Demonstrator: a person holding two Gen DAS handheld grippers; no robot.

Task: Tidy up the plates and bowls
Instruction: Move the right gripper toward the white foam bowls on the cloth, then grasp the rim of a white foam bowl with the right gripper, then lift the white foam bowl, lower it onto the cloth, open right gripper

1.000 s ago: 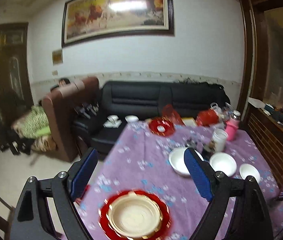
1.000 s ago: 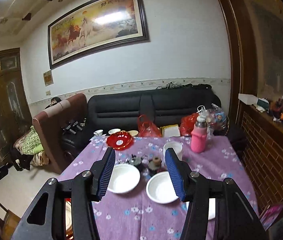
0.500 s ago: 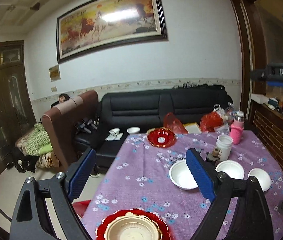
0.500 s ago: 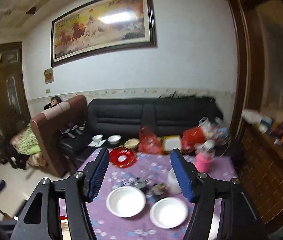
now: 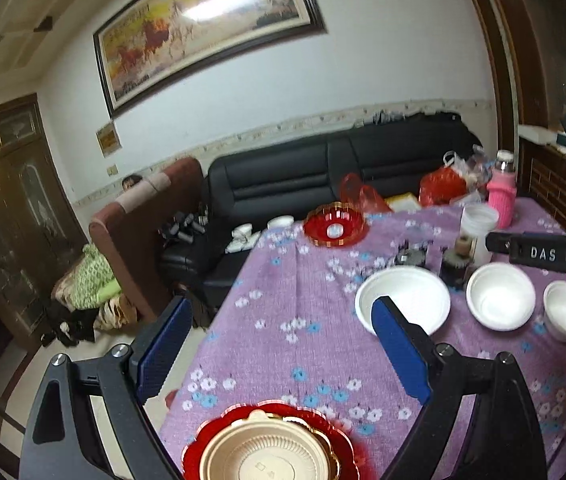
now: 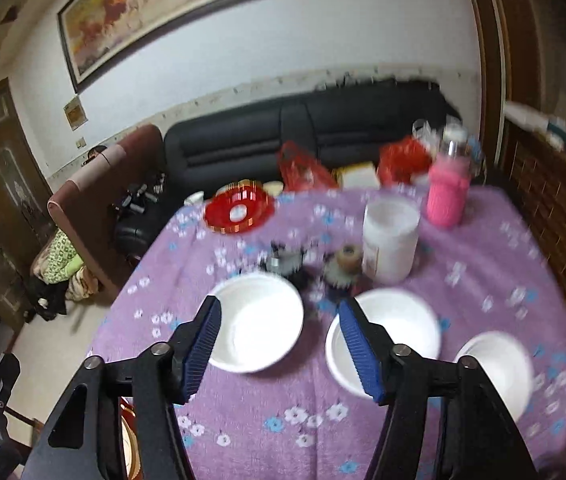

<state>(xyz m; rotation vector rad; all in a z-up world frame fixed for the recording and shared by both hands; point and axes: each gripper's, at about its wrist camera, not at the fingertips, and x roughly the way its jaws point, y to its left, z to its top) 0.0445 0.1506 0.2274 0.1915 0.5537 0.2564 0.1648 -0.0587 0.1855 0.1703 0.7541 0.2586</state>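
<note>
Hovering: right gripper (image 6: 279,344) spread, above white bowls (image 6: 257,322)

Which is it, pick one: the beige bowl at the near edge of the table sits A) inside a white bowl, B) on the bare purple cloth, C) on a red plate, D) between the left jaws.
C: in the left wrist view the beige bowl rests on the red plate, whose gold-trimmed scalloped rim shows around it.

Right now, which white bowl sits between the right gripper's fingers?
The leftmost white bowl, framed by the right gripper. The middle bowl lies behind its right finger; the small bowl outside.
</note>
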